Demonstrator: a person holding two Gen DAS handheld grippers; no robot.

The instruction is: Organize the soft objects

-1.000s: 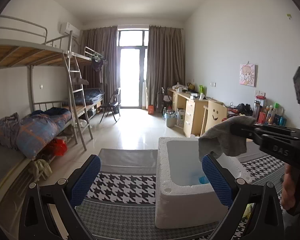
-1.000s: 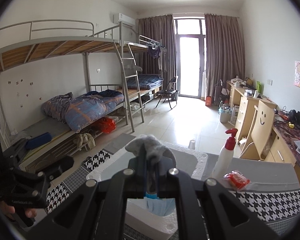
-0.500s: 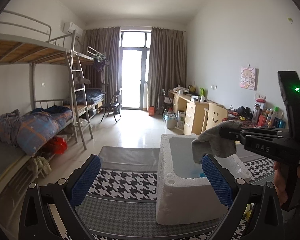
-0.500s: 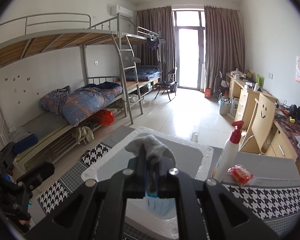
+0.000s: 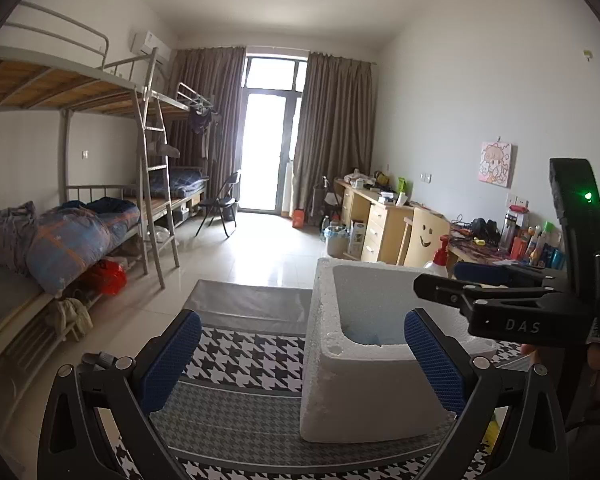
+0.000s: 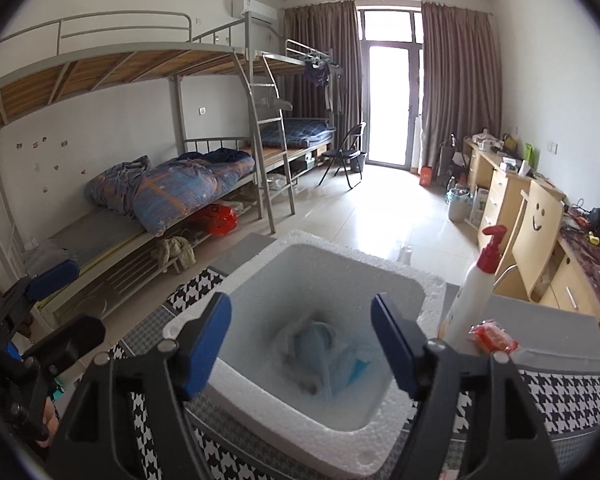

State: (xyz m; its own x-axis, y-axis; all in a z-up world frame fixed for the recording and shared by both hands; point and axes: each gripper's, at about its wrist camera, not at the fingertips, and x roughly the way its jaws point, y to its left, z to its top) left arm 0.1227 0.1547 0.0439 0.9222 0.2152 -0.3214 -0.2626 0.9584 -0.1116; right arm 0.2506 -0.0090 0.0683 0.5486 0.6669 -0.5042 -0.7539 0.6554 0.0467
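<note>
A white foam box (image 6: 260, 384) stands on a houndstooth-patterned table (image 5: 244, 360). In the right wrist view its inside holds blurred soft items, blue and grey (image 6: 320, 356); the grey cloth cannot be told apart among them. My right gripper (image 6: 302, 344) is open and empty, just above the box opening. It also shows in the left wrist view (image 5: 440, 280), over the box (image 5: 360, 400). My left gripper (image 5: 300, 356) is open and empty, at the box's front left. It shows at the left edge of the right wrist view (image 6: 64, 304).
A white pump bottle with a red top (image 6: 476, 284) and a red packet (image 6: 494, 336) stand on the table right of the box. Bunk beds (image 6: 160, 188) line the left wall, desks (image 6: 500, 196) the right, with tiled floor between.
My right gripper has opened and let go of the grey cloth over the box. The cloth is no longer between its fingers. The left gripper has barely moved.
</note>
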